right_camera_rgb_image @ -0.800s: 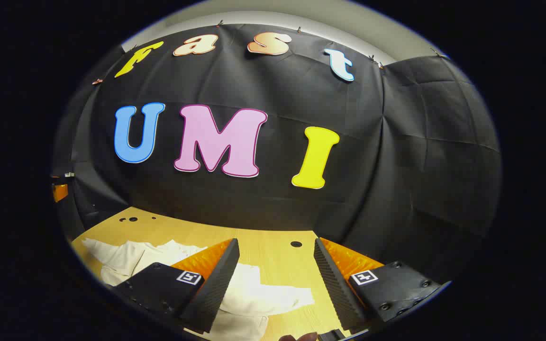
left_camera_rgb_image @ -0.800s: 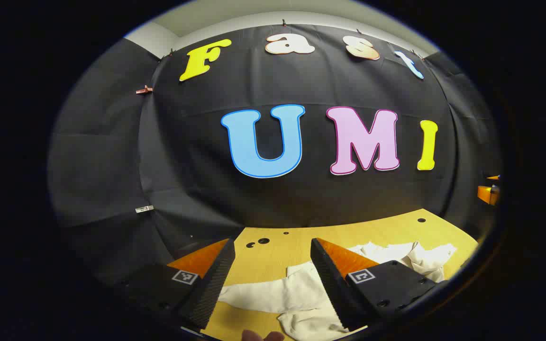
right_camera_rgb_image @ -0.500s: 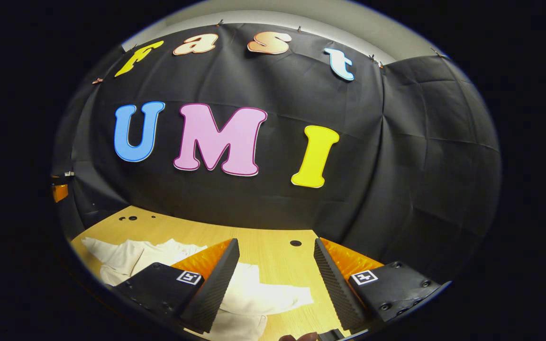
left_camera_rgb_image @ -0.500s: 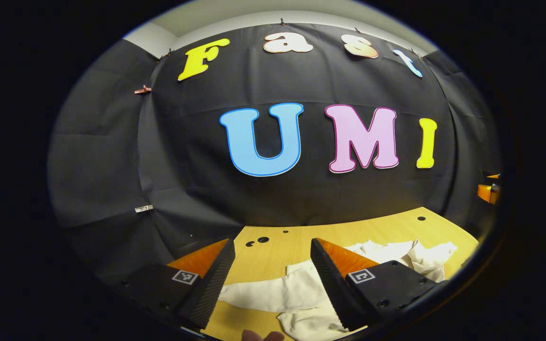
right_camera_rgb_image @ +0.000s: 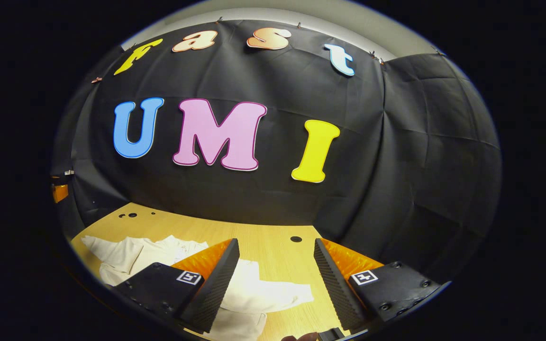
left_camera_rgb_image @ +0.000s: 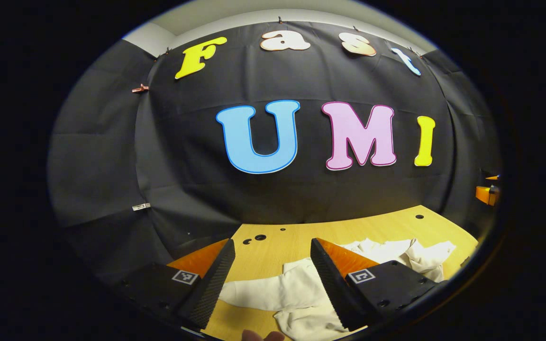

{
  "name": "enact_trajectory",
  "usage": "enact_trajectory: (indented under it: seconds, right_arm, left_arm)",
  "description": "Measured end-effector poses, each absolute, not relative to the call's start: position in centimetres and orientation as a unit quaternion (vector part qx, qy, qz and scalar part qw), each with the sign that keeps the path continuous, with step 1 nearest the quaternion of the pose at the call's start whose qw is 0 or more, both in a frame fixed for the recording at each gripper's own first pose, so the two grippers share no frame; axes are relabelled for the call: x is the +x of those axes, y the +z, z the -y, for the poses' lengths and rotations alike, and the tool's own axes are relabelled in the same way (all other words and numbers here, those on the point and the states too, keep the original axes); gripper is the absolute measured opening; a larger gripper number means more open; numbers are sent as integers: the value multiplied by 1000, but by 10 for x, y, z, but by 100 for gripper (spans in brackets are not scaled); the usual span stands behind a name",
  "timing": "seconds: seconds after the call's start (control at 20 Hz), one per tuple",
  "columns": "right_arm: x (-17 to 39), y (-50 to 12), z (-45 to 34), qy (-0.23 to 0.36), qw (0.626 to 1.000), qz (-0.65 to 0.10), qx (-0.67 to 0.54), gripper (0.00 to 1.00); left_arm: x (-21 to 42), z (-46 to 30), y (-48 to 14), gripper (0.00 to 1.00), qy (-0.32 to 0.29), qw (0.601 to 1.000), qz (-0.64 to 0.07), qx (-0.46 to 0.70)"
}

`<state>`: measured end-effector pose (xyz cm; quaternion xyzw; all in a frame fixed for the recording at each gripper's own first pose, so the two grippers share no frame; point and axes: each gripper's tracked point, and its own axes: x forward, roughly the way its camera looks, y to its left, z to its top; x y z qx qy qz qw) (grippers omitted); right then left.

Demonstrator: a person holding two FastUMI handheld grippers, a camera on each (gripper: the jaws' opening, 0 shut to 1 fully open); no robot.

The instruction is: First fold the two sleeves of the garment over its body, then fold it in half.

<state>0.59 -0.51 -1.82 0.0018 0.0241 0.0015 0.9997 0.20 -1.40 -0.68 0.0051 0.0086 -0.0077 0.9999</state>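
The left gripper (left_camera_rgb_image: 273, 279) hangs above the counter (left_camera_rgb_image: 292, 244) with fingers wide and nothing between them; the cream garment (left_camera_rgb_image: 296, 296) lies flat below, one sleeve (left_camera_rgb_image: 254, 292) crossing the gap. The right gripper (right_camera_rgb_image: 275, 279) is likewise wide; the other sleeve (right_camera_rgb_image: 273, 293) reaches between its fingers.

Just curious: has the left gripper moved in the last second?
Yes, slightly: the left gripper has tipped downward; the wall clip and table holes sit higher in its view.
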Motion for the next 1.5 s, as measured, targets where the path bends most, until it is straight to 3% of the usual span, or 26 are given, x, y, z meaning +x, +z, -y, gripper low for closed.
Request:
enact_trajectory:
  seconds: [0.2,0.5,0.95,1.35,1.45,1.5]
  right_arm:
    - [21,-52,21,-8,998,-64,11,97]
    - [56,-152,47,-7,985,-170,17,98]
    - [101,-289,72,-32,943,-324,66,98]
    - [119,-342,76,-32,917,-391,78,98]
    - [120,-344,70,-20,917,-388,88,90]
    - [121,-346,67,-12,917,-389,88,80]
  left_arm:
    - [4,22,-8,99,-12,1000,-12,9]
    - [6,39,-16,99,-19,999,-29,22]
    - [11,55,-26,99,-12,998,-53,32]
    - [14,55,-35,99,3,997,-73,36]
    - [15,53,-39,99,6,996,-77,37]
    - [15,52,-40,99,8,996,-79,37]
